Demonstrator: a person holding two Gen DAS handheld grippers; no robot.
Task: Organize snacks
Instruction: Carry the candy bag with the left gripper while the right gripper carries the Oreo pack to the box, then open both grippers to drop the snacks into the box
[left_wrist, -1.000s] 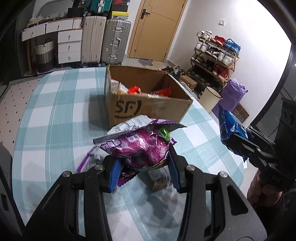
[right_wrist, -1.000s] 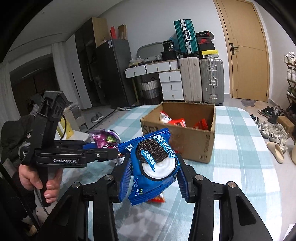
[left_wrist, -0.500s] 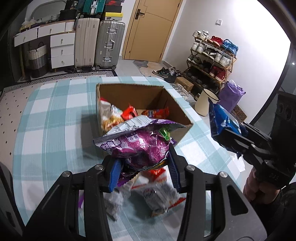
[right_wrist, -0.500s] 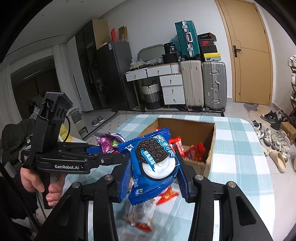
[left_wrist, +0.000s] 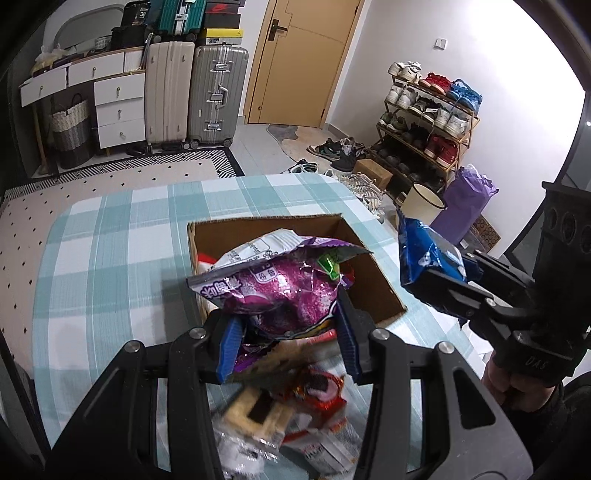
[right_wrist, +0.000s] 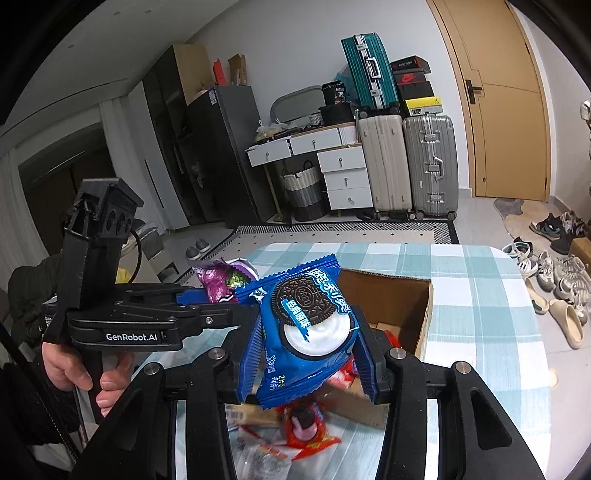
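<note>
My left gripper (left_wrist: 288, 328) is shut on a purple snack bag (left_wrist: 280, 284), held over the near edge of the open cardboard box (left_wrist: 373, 273). My right gripper (right_wrist: 310, 354) is shut on a blue Oreo packet (right_wrist: 306, 325), raised above the box (right_wrist: 424, 317) at its near left corner. From the left wrist view the Oreo packet (left_wrist: 424, 254) hangs to the right of the box. The purple bag (right_wrist: 225, 277) also shows in the right wrist view, left of the Oreo packet. Red packets lie inside the box.
Several loose snack packets (left_wrist: 295, 410) lie blurred on the checked tablecloth (left_wrist: 110, 266) below the grippers. Suitcases (left_wrist: 214, 92), white drawers and a shoe rack (left_wrist: 428, 122) stand beyond the table. A hand (right_wrist: 74, 369) holds the left gripper's handle.
Both grippers have moved forward and up with their packets, from short of the box to over its near edge. The loose snacks now lie under them.
</note>
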